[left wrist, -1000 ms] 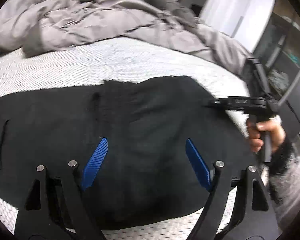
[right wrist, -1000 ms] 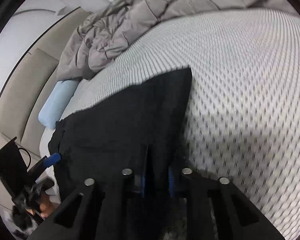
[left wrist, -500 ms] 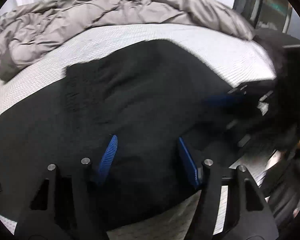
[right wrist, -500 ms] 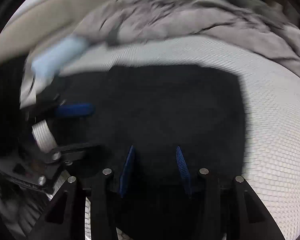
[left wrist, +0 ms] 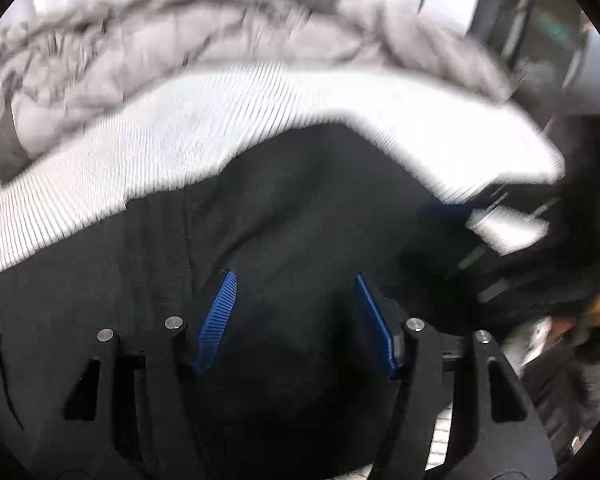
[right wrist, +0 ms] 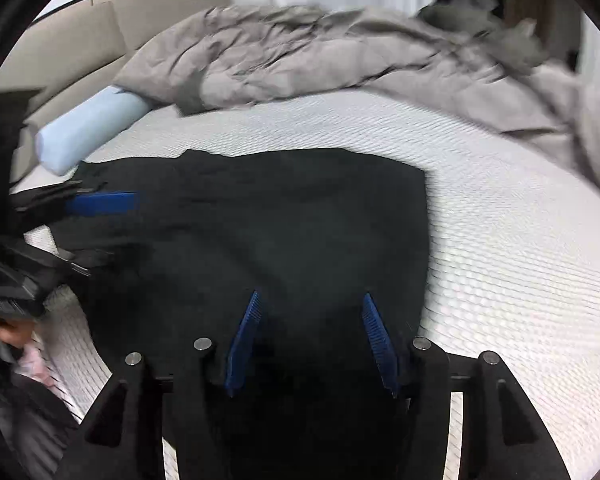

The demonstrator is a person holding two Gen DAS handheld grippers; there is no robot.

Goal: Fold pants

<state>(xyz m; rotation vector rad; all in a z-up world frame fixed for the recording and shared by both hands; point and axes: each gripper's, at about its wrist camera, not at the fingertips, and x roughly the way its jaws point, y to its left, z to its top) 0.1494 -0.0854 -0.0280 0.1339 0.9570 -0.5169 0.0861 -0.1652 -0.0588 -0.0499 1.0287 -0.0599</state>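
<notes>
Black pants (right wrist: 284, 220) lie folded flat on the white mattress (right wrist: 500, 264); in the left wrist view the pants (left wrist: 300, 208) fill the lower half of a blurred picture. My right gripper (right wrist: 311, 296) hovers over their near edge. Its jaws are opening, and the blue pads stand apart with only flat cloth beneath them. My left gripper (left wrist: 294, 276) is open above the pants with nothing pinched. The left gripper (right wrist: 104, 202) also shows at the pants' left end in the right wrist view. The right gripper (left wrist: 452, 208) appears blurred at the right in the left wrist view.
A crumpled grey duvet (right wrist: 340, 52) covers the far side of the bed. A light blue bolster (right wrist: 88, 128) lies by the beige headboard (right wrist: 72, 40). A person's hand (right wrist: 8, 328) is at the left edge. Dark shelving (left wrist: 540, 40) stands past the bed.
My right gripper was shut on the pants' edge; it has let go and its pads have spread. The left pads have drawn closer together. Both views have swung and rolled over the bed.
</notes>
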